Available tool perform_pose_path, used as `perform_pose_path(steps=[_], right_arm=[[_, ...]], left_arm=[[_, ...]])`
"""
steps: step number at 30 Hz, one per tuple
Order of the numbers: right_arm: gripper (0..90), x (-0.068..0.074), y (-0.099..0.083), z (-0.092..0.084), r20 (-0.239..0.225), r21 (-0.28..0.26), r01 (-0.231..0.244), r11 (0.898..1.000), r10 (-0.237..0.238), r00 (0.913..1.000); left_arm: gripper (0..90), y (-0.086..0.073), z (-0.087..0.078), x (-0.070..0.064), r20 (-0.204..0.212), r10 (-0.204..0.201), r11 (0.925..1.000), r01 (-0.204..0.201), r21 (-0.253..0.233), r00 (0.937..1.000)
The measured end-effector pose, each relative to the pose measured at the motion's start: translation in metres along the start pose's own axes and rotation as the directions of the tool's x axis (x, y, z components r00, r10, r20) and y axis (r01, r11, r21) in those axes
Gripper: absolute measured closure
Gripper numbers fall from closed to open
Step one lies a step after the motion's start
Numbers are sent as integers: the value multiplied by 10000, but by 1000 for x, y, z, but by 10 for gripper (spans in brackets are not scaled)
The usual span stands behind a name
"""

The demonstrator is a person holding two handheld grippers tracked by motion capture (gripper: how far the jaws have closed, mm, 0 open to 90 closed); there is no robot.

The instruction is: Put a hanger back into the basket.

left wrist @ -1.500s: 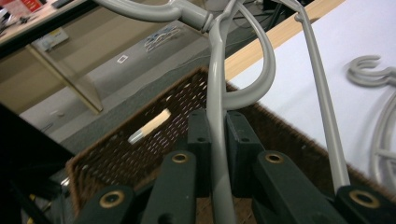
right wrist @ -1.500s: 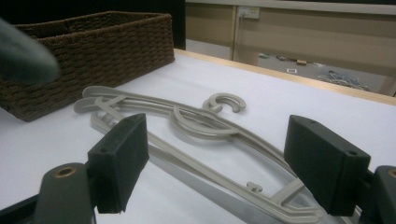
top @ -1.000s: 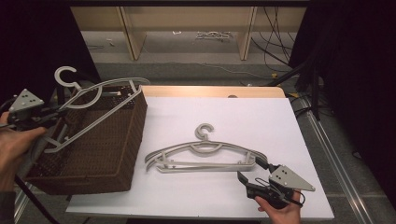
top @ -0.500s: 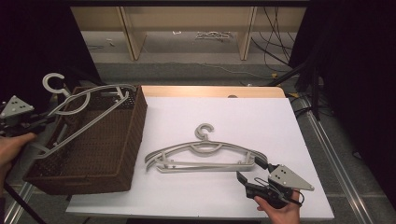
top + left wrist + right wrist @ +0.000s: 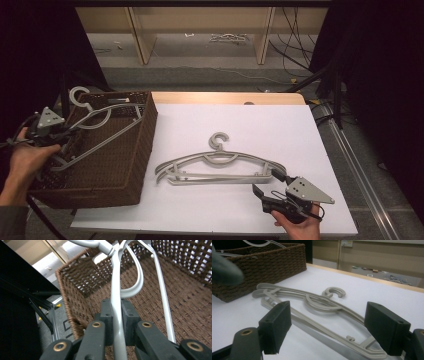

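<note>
My left gripper (image 5: 61, 139) is shut on the arm of a grey plastic hanger (image 5: 105, 119), which lies tilted inside the brown wicker basket (image 5: 135, 165) at the table's left; its hook (image 5: 78, 95) pokes over the far rim. In the left gripper view the pads (image 5: 107, 315) squeeze the hanger's arm (image 5: 117, 277) above the woven floor. Grey hangers (image 5: 220, 162) lie stacked on the white table (image 5: 280, 125). My right gripper (image 5: 267, 182) stands open at their right end. The right gripper view has the hangers (image 5: 317, 302) running between its spread jaws (image 5: 328, 325), pads apart from them.
The basket (image 5: 262, 260) takes up the table's left side. A wooden strip (image 5: 225, 97) edges the table's far side, with shelf legs and cables on the floor behind. A metal rail (image 5: 350, 155) runs along the right. The white surface to the right of the hangers is bare.
My left hand has come down, lowering the held hanger from above the basket's left rim into the basket. The right gripper and the hangers on the table have stayed put.
</note>
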State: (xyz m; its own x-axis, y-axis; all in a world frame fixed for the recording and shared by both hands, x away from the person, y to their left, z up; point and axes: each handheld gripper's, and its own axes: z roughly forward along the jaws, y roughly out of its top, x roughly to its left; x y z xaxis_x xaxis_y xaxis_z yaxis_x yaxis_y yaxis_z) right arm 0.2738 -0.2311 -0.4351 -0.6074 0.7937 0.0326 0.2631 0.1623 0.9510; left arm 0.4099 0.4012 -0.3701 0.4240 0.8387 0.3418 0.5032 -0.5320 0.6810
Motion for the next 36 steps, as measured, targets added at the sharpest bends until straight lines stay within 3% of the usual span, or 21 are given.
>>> perform_pose_path(steps=[1, 2, 4, 5, 8, 9, 12, 16, 21, 24, 25, 27, 29, 32, 34, 36], right_arm=[[227, 0, -1, 1, 17, -96, 54, 9999, -54, 10000], [227, 0, -1, 1, 28, -84, 74, 9999, -74, 10000], [227, 0, 1, 0, -7, 8, 79, 10000, -79, 10000], [227, 0, 0, 1, 22, -122, 54, 9999, -53, 10000], [227, -1, 0, -1, 26, -41, 27, 10000, -27, 10000], [228, -1, 0, -1, 8, -55, 27, 10000, -27, 10000], [228, 0, 0, 1, -126, -138, -35, 9999, 33, 9999], [228, 1, 0, 2, -80, -58, 62, 10000, -62, 9999], [228, 1, 0, 2, -6, -128, 35, 9999, -35, 10000], [228, 1, 0, 1, -158, -141, -60, 9999, 57, 9999], [228, 1, 0, 1, -155, -153, -55, 9999, 52, 9999], [228, 1, 0, 2, -144, -207, -51, 9998, 48, 9999], [228, 1, 1, 1, -175, -159, -49, 9999, 47, 9998], [227, 0, 1, 0, -36, -50, 40, 10000, -40, 10000], [227, 0, 1, 0, -30, -85, 15, 10000, -15, 10000], [227, 0, 1, 0, -154, -166, -43, 9999, 40, 9999]], left_arm=[[819, -1, 4, -2, 84, 42, 10000, -43, 76, 10000], [818, -3, 9, -5, 52, -160, 9998, 159, 119, 9999], [818, -7, 12, -3, 20, -182, 9988, 181, 456, 9998], [818, -9, 14, -2, 147, -428, 9983, 422, 396, 9990], [817, -15, 17, 0, 148, -528, 9965, 517, 656, 9985], [817, -16, 17, 1, 141, -334, 9958, 321, 863, 9993], [816, -21, 26, -1, 8, -269, 9912, 265, 1299, 9996], [812, -19, 29, -1, 13, -134, 9877, 130, 1561, 9999], [805, -19, 34, -2, -159, 139, 9761, -101, 2171, 9998], [789, -17, 34, -2, -110, 115, 9784, -89, 2066, 9999], [753, -16, 33, 0, -11, 269, 9724, -259, 2318, 9996], [730, -17, 32, 1, -38, 166, 9730, -153, 2301, 9999], [708, -16, 28, 2, -148, 6, 9795, 24, 2016, 9999], [652, -12, 20, 2, -235, 102, 9807, -54, 1955, 9997], [644, -6, 12, 1, -387, 124, 9879, -62, 1547, 9992], [638, 0, 4, -3, -168, 189, 9934, -169, 1132, 9997]])
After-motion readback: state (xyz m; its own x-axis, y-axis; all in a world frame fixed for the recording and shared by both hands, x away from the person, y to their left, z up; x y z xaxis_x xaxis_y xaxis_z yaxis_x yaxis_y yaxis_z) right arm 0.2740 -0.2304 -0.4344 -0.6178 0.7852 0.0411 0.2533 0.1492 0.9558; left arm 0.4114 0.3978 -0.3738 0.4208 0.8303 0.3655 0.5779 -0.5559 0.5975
